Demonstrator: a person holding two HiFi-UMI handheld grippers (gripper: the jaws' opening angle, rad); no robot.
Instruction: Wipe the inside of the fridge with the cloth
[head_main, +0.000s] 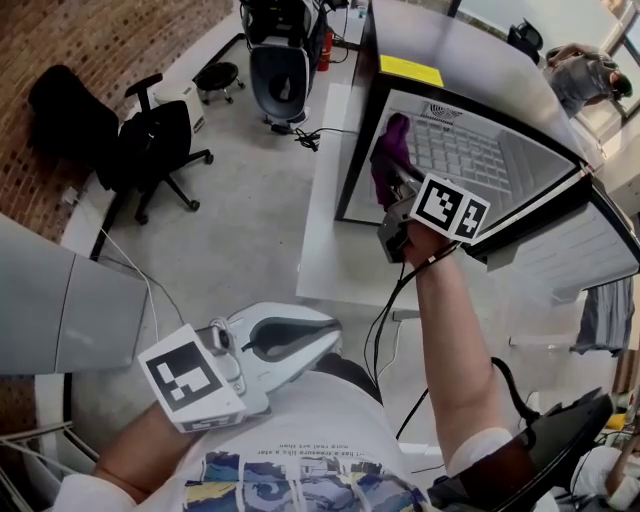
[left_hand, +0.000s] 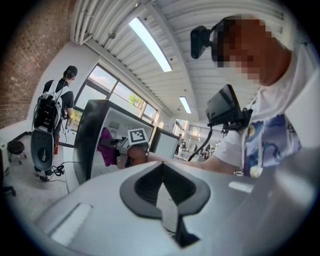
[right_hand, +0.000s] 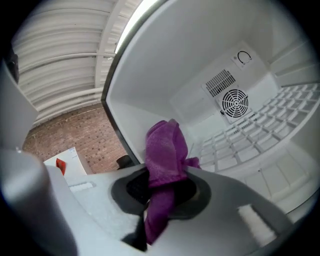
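Note:
The small fridge (head_main: 400, 95) stands open with its white inside facing me. A purple cloth (head_main: 390, 152) hangs at the left side of the opening, against the left inner wall. My right gripper (head_main: 400, 190) is shut on the purple cloth (right_hand: 167, 160) just inside the opening. In the right gripper view, the back wall's round fan vent (right_hand: 235, 102) and the white wire shelf (right_hand: 260, 130) lie beyond the cloth. My left gripper (head_main: 320, 338) is held low by my body, shut with nothing in it. From the left gripper (left_hand: 162, 192), the fridge (left_hand: 92, 135) and cloth (left_hand: 106, 147) show far off.
The fridge door (head_main: 590, 250) is swung open at the right. The fridge sits on a white platform (head_main: 325, 230). Black office chairs (head_main: 150, 150), a stool (head_main: 220, 75) and a white-and-black machine (head_main: 280, 70) stand on the floor at left. A person (left_hand: 57, 97) stands beyond.

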